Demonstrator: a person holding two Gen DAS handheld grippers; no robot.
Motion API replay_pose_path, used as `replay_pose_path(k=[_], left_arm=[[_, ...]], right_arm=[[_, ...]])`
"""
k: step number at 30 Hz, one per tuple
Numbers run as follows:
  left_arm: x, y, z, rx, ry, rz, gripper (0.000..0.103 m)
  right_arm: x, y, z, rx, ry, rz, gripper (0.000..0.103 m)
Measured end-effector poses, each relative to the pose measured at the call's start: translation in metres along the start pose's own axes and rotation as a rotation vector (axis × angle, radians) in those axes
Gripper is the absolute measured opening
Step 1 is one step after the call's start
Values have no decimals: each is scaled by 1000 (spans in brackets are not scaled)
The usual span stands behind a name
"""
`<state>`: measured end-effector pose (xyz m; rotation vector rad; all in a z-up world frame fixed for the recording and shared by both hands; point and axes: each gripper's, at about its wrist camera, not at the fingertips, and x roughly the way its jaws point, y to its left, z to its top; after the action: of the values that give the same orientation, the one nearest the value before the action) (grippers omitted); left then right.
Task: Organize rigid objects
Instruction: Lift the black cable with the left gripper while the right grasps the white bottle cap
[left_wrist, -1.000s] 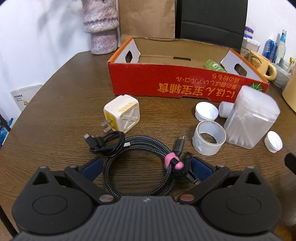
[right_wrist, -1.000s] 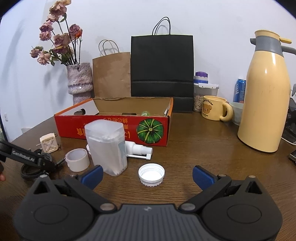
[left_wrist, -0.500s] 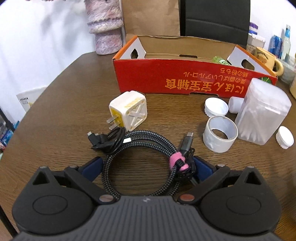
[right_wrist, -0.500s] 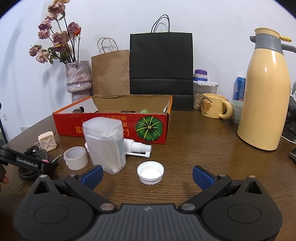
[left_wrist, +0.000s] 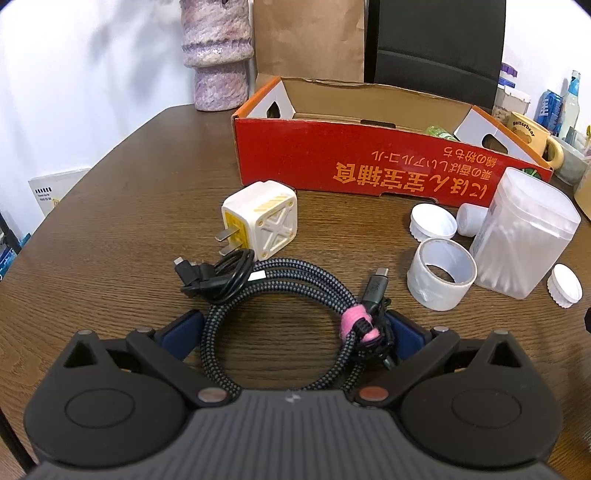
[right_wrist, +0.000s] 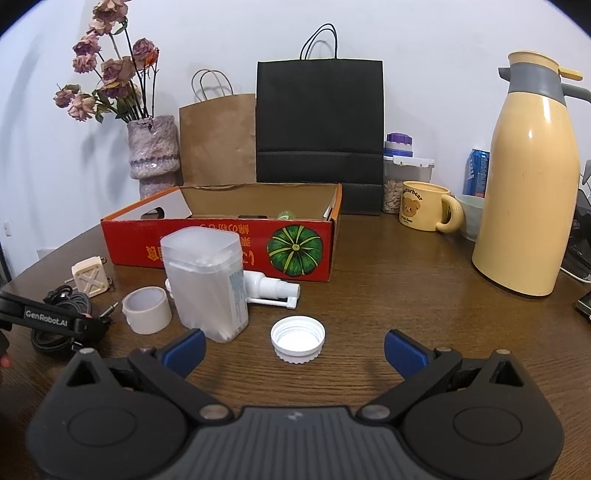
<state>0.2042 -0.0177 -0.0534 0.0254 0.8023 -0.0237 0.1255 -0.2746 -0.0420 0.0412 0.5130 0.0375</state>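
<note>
Left gripper (left_wrist: 291, 328) spread wide, straddling the braided cable coil (left_wrist: 280, 314) on the table (left_wrist: 110, 206), touching neither pad visibly. Right gripper (right_wrist: 293, 349) released, empty; white cap (right_wrist: 297, 339) just ahead. Red box (left_wrist: 369, 166) far, open-topped; bare wood right of cap.

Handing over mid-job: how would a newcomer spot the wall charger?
Find the red cardboard box on the brown wooden table. Before its left end lies a white cube-shaped plug, apart from it: yellow face, metal prongs, raised X, unlike the round white caps nearby.

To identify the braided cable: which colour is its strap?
Pink strap, clearest in the left wrist view.
</note>
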Motion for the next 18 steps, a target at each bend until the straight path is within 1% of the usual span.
replay_pose_path(k=[2,6,18], left_arm=[[-2,0,-1,-1,-8,2,99],[-6,-2,-3,10,-17,-1,97],[-22,-3,-3,18,-97,-14,97]], right_arm=[[0,1,0,0,1,-3,103],[2,0,0,1,5,-8,103],[17,-3,4,2,52,-27,102]])
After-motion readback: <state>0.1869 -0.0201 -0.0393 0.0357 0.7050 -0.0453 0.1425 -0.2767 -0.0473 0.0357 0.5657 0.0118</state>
